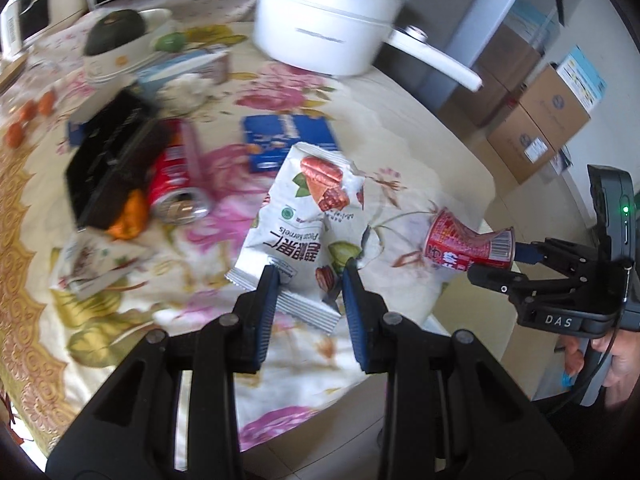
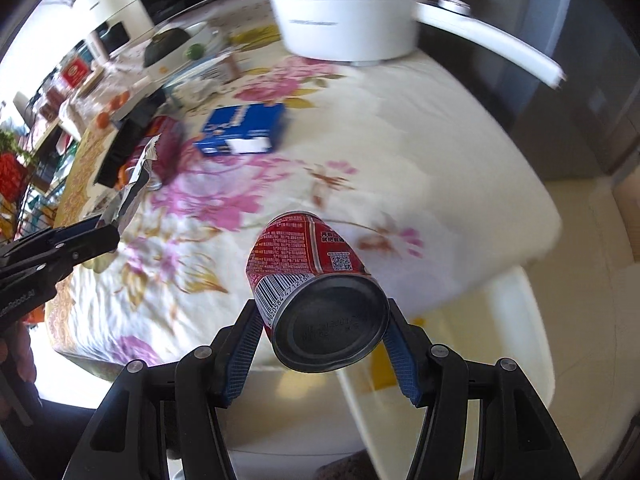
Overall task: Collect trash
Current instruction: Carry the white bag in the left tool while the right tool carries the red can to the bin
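My right gripper [image 2: 322, 316] is shut on a crushed red can [image 2: 316, 280], held bottom-first above the table's near edge; it also shows in the left wrist view [image 1: 468, 246]. My left gripper [image 1: 310, 280] is shut on the lower edge of a white pecan snack bag [image 1: 304, 208], which hangs lifted over the flowered tablecloth [image 1: 400, 152]. From the right wrist view the bag [image 2: 132, 192] shows edge-on at my left gripper [image 2: 104, 232]. Another red can [image 1: 176, 176] lies on its side at the left.
A white pot [image 1: 332, 24] with a long handle stands at the back. A blue box [image 1: 288, 140], a black box [image 1: 108, 164], an orange wrapper [image 1: 130, 216], a small packet [image 1: 96, 264] and bowls lie on the table. A white bin [image 2: 452, 360] stands below the table edge.
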Action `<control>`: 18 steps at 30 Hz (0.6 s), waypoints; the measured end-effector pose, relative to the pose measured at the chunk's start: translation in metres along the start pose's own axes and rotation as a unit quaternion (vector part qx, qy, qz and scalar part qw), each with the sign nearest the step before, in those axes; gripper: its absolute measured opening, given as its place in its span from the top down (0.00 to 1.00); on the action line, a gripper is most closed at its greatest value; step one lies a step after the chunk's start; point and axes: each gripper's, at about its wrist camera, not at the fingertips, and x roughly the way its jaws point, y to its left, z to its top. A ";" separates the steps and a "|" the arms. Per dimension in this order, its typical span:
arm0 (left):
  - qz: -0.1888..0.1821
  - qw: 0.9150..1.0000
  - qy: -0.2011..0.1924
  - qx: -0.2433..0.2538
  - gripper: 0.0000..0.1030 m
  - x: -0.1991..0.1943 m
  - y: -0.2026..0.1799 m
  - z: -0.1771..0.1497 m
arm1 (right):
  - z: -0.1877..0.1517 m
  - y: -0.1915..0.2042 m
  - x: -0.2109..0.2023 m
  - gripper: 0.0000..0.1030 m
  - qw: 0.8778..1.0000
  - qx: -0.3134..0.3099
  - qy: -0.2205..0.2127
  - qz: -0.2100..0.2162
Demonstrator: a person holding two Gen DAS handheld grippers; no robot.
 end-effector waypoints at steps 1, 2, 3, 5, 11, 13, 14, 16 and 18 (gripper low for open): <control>-0.003 1.000 0.002 0.007 0.66 0.004 -0.009 0.001 | -0.005 -0.011 -0.002 0.41 1.000 0.007 0.000 -0.003; -0.004 1.000 0.003 0.011 0.66 0.007 -0.015 0.001 | -0.008 -0.018 -0.004 0.41 1.000 0.013 0.000 -0.006; -0.007 1.000 0.005 0.017 0.66 0.011 -0.023 0.002 | -0.012 -0.027 -0.006 0.41 1.000 0.019 0.000 -0.008; -0.014 0.999 0.009 0.030 0.66 0.018 -0.039 0.003 | -0.021 -0.047 -0.009 0.41 0.999 0.034 0.001 -0.013; -0.030 0.997 0.024 0.072 0.66 0.042 -0.089 0.001 | -0.047 -0.101 -0.017 0.41 0.996 0.079 0.003 -0.029; -0.036 0.995 0.029 0.084 0.66 0.049 -0.103 0.000 | -0.054 -0.114 -0.018 0.41 0.995 0.089 0.005 -0.034; -0.038 0.995 0.031 0.090 0.66 0.053 -0.110 -0.001 | -0.059 -0.121 -0.018 0.41 0.995 0.094 0.006 -0.037; -0.044 0.993 0.037 0.103 0.66 0.061 -0.124 -0.003 | -0.067 -0.132 -0.019 0.41 0.994 0.102 0.010 -0.042; -0.049 0.991 0.043 0.119 0.66 0.068 -0.139 -0.007 | -0.073 -0.142 -0.019 0.41 0.993 0.111 0.013 -0.046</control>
